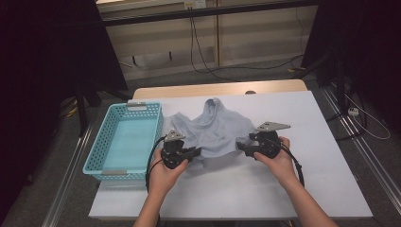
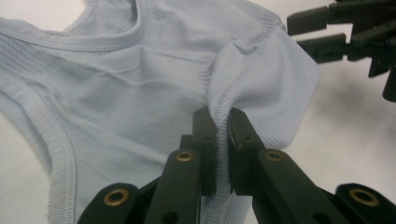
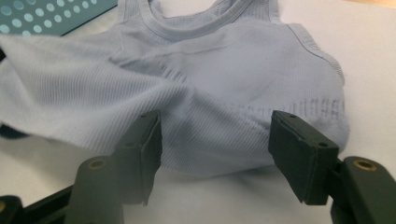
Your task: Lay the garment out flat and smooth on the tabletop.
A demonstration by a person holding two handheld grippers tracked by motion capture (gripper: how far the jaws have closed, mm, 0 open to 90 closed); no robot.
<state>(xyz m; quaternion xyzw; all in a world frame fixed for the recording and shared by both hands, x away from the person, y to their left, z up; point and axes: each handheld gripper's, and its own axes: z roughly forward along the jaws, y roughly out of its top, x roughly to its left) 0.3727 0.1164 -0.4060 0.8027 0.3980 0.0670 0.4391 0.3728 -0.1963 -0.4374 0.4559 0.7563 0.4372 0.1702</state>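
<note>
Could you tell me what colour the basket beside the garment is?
The basket is light turquoise, with a perforated wall; the high view shows it best.

The garment at centre frame was a pale blue, fine-ribbed knit cloth, matt and soft, with smoother banded hems. The basket at left looked like glossy turquoise plastic, perforated. The table cover was smooth, matt white; a wood edge showed above. Gripper jaws looked matt black plastic with brass-coloured rivets.

Lab: floor rails, loose cables, dark screens.
</note>
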